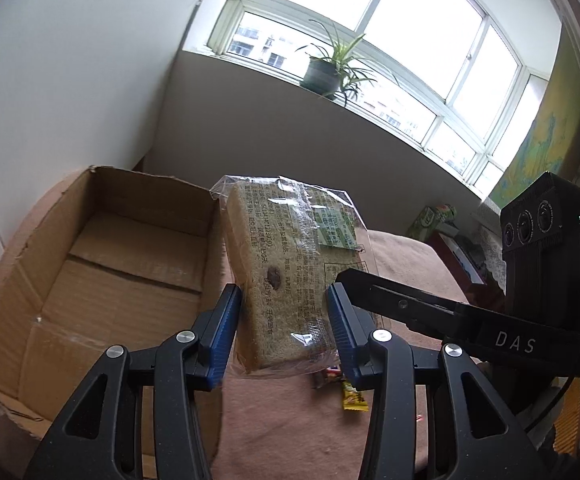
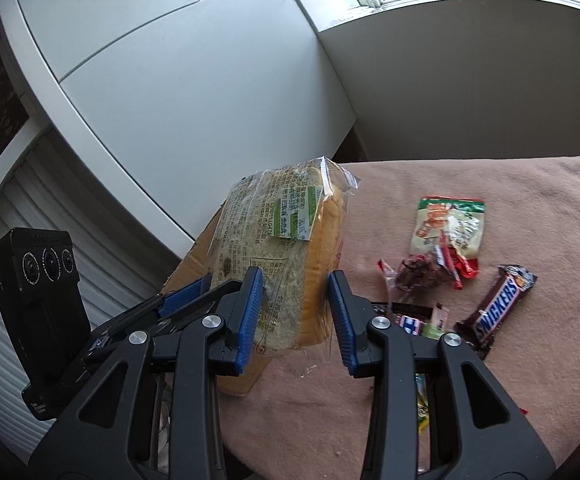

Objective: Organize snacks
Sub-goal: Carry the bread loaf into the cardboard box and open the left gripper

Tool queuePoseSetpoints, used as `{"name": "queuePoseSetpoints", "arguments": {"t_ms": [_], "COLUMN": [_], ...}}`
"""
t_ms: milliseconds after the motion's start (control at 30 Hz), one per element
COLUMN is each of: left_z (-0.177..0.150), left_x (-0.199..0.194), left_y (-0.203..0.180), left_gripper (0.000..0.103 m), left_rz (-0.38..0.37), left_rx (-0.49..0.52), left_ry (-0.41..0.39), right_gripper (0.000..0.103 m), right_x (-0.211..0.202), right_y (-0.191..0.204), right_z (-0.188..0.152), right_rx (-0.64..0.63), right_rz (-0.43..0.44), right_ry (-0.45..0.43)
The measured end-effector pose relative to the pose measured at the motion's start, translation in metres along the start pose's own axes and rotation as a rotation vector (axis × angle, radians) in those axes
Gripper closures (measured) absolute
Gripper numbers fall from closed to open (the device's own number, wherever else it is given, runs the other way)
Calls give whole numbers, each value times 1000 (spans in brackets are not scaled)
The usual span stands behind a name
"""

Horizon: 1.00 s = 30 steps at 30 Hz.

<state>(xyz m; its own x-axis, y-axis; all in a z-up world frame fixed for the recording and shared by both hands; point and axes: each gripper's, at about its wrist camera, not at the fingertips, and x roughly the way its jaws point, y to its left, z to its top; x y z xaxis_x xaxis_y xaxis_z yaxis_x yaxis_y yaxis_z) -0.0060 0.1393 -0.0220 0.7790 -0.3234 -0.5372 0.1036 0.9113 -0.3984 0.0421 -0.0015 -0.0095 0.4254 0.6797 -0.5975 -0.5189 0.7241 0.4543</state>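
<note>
The left gripper (image 1: pixel 284 330), black-framed with blue ribbed pads, pinches a clear-wrapped slab of brown sliced bread (image 1: pixel 286 272), its pads pressed on the two long sides of the loaf. The bread stands tilted in the air above the pinkish-brown blanket (image 1: pixel 290 432), just beside the right wall of an open brown cardboard box (image 1: pixel 102 264), whose inside shows only its taped bottom flaps. The tip of the other tool reaches in from the right and ends near the packet.

The right gripper (image 2: pixel 296 320), of the same build, is likewise clamped on a clear-wrapped loaf of sliced bread with a green-and-white label (image 2: pixel 282 256); the left pad presses its speckled face, the right pad its orange-brown crust side. This loaf is held off the blanket too, in front of a corner of the cardboard box. To the right, loose on the blanket, lie a brown Snickers bar (image 2: pixel 498 304), a green-and-red printed snack pouch (image 2: pixel 450 224), a clear packet of dark red pieces (image 2: pixel 414 276) and several smaller wrappers, partly hidden behind the gripper frame.

Beyond, a potted plant with long green leaves (image 1: pixel 326 68) stands on the windowsill.
</note>
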Motion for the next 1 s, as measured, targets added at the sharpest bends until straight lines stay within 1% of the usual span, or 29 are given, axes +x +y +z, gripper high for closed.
{"name": "queuePoseSetpoints", "arguments": {"t_ms": [200, 333, 400, 500, 533, 733, 833, 867, 1000], "left_z": [2, 1, 0, 2, 3, 5, 2, 0, -2], "left_x": [-18, -21, -21, -19, -18, -23, -26, -26, -19], "left_y": [39, 59, 59, 58, 60, 59, 55, 52, 37], "left_gripper": [61, 61, 61, 61, 61, 61, 61, 61, 61], "left_rz": [51, 80, 119, 214, 225, 221, 207, 204, 175], "left_rx": [-62, -89, -73, -38, -36, -40, -24, -17, 6], "left_ry": [-38, -32, -37, -55, -59, -84, -88, -86, -67], "right_gripper": [66, 66, 66, 65, 65, 63, 44, 42, 41], "right_x": [39, 62, 71, 76, 76, 57, 40, 34, 9], "right_y": [39, 51, 56, 59, 59, 47, 39, 35, 18], "right_z": [6, 6, 7, 6, 6, 8, 9, 10, 11], "right_rx": [-70, -98, -119, -135, -136, -126, -126, -123, -111], "right_rz": [27, 33, 8, -33, -39, -62, -91, -105, -158], "right_ry": [40, 72, 76, 59, 55, 22, -11, -27, -62]}}
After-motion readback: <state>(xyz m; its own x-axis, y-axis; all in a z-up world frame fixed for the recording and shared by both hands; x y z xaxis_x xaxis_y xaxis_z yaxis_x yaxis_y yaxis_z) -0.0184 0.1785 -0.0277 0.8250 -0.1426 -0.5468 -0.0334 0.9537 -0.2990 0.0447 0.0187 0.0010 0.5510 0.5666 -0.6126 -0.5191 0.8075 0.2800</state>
